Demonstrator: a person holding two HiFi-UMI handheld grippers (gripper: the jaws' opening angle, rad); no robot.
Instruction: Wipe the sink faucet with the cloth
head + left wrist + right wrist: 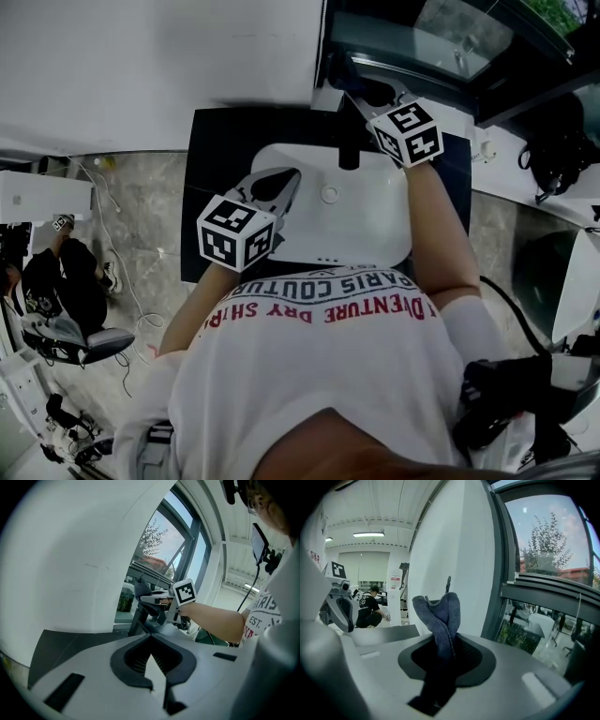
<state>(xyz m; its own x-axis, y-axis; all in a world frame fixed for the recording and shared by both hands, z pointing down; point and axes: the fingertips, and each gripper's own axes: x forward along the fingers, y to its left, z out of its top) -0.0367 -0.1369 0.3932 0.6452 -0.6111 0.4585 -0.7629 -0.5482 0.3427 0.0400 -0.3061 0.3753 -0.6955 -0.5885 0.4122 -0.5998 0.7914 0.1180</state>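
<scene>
The left gripper [286,178] is held over the left part of the white sink [375,225], well to the left of the faucet [349,150]. Its jaws are closed tip to tip, and nothing is seen between them in the left gripper view [151,639]; no part in the wiping is judged for it at this moment. The sink is set in a dark surface [211,187], and the dark faucet stands at the sink's far rim. Just right of the faucet and slightly beyond it, the right gripper [361,98] is raised, clenched on the blue-grey cloth [438,613]. The cloth is pinched at its middle, and a folded bunch stands up past the jaws. Whether the cloth is touching the faucet cannot be told from any view; from the left gripper view it appears to sit just above the faucet's top. The task is therefore judged to be at its working stage: the cloth is grasped and carried to the faucet, while the wiping itself looks barely begun or in progress. How much of the faucet remains to be wiped cannot be read from its dark finish.
</scene>
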